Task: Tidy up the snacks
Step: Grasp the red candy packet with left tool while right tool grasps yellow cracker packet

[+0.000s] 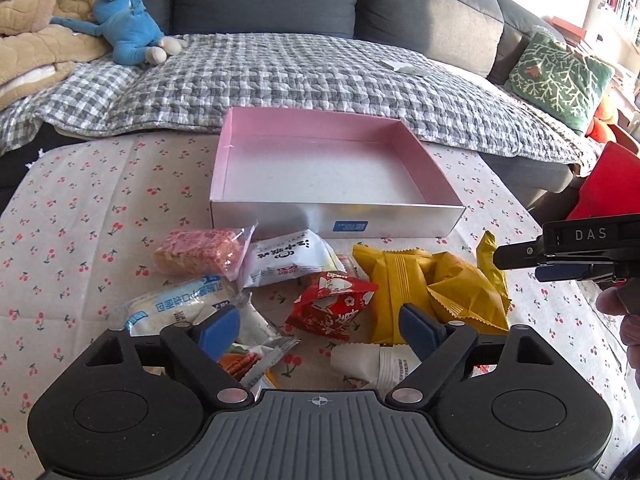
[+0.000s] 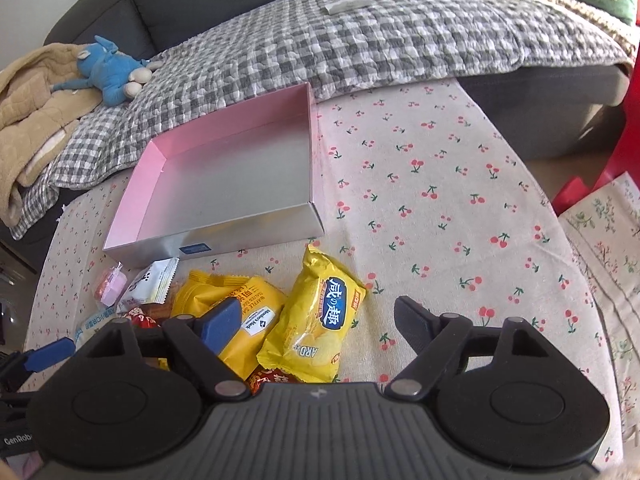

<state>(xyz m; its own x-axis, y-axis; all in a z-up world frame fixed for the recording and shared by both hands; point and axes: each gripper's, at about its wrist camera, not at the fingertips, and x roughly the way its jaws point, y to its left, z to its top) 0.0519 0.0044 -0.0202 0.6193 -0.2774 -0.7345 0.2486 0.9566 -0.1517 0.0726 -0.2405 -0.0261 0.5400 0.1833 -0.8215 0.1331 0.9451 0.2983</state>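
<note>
Fingers [image 1: 218, 330] spread; 1 box [image 1: 336, 222], 3 yellow packets [image 2: 316, 320]

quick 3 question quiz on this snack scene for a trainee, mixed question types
1. True or false: the pink box already holds snacks.
2. Which packet lies between the open right gripper fingers? A yellow chips bag B pink rice bar C red packet
3. Fill in: the left gripper is ___.

Key: 1 false, it holds nothing. 2 A. 3 open, hovering over the snack pile, gripping nothing.
</note>
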